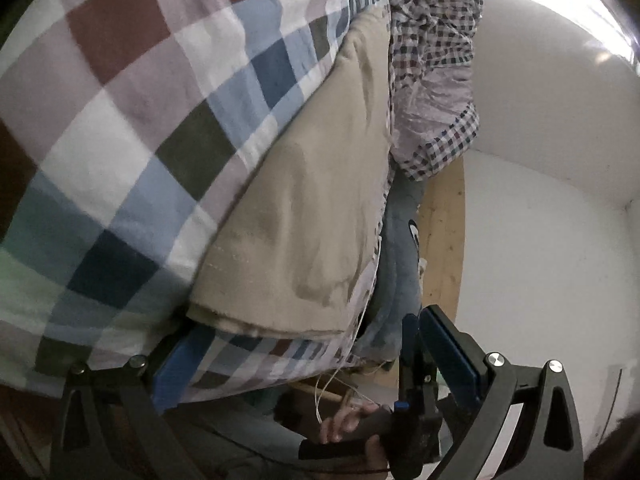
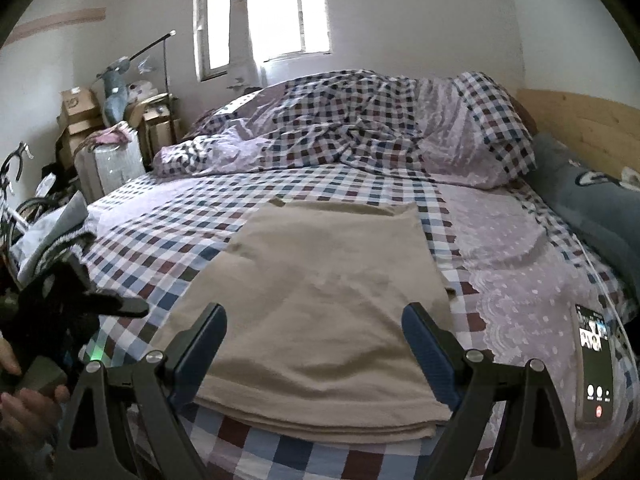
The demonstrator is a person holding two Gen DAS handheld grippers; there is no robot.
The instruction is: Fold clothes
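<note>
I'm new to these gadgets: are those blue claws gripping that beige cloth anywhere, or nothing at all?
Nothing is held. The right gripper stands open over the near edge of the folded beige cloth; the left gripper is open too, at the cloth's edge without pinching it.

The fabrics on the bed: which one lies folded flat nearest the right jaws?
The plain beige cloth, folded flat; the checked quilt lies crumpled far behind it.

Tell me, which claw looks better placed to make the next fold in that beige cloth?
Probably the right claw: it stands open, squarely over the beige cloth's near edge. The left claw sits tilted at one side.
</note>
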